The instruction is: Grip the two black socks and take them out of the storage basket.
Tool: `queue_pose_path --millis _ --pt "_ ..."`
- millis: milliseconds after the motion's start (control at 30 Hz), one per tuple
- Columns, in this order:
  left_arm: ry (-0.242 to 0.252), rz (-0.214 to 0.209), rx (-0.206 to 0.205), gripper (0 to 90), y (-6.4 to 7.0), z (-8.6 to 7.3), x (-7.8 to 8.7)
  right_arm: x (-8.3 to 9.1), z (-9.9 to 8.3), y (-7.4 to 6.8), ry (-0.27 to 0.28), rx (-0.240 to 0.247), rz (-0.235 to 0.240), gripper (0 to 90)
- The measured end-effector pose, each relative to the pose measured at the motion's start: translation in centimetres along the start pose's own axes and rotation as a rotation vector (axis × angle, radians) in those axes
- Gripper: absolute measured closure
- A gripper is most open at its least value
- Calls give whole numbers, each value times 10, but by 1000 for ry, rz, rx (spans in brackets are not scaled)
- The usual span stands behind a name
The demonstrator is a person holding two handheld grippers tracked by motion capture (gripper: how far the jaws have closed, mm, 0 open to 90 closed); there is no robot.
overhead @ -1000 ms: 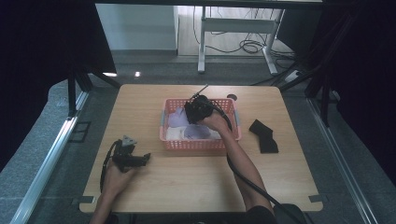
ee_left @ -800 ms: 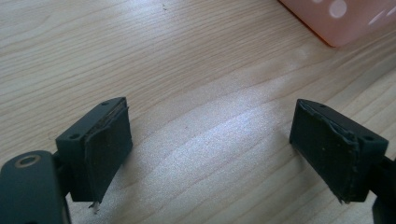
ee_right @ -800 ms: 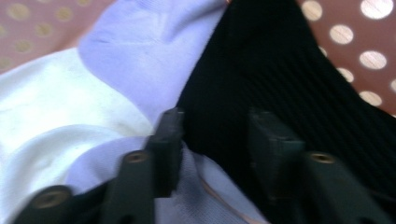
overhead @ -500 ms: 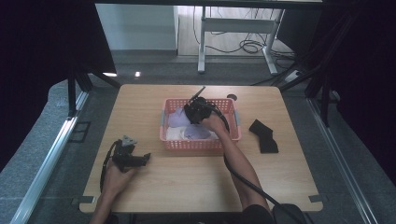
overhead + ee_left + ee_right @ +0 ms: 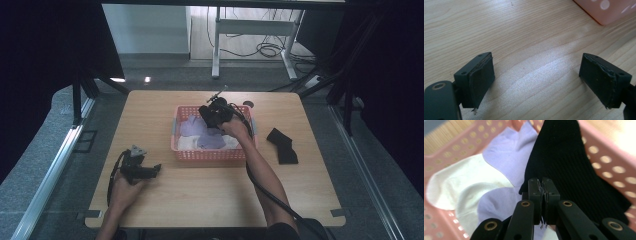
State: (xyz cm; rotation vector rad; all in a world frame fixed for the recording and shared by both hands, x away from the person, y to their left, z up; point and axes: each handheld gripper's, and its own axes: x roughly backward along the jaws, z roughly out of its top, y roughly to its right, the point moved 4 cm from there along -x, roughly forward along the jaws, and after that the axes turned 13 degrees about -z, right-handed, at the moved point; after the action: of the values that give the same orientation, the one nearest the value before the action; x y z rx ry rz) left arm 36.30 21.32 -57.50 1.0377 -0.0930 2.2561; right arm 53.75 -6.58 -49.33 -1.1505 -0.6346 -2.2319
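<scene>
A pink perforated basket (image 5: 175,131) stands mid-table and holds lavender socks (image 5: 192,126) and a white sock (image 5: 186,144). My right gripper (image 5: 215,112) hovers over the basket's far side, shut on a black ribbed sock (image 5: 566,165) pinched at its edge between the jaws (image 5: 543,185). Beneath it lie a lavender sock (image 5: 506,152) and a white sock (image 5: 456,185). My left gripper (image 5: 145,171) rests low over the bare wood at the front left, open with nothing between its jaws (image 5: 536,75).
A small pile of black socks (image 5: 282,145) lies on the table right of the basket. The basket's corner (image 5: 609,10) shows beyond the left gripper. A cable trails from the right gripper along the forearm. Dark curtains flank the table.
The right gripper has barely shifted over the basket, still holding the black sock. The left gripper has stayed put.
</scene>
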Motion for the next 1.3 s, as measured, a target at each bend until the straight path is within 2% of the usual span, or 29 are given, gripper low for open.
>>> queue_pose_path --millis 333,1067,1300 --pt "0 0 0 126 0 0 0 45 2 12 81 -11 -16 872" --pt "8 2 2 127 0 0 -1 117 0 33 170 -19 -59 873" --pt "6 2 2 127 0 0 -1 140 -2 48 193 -31 -90 872"
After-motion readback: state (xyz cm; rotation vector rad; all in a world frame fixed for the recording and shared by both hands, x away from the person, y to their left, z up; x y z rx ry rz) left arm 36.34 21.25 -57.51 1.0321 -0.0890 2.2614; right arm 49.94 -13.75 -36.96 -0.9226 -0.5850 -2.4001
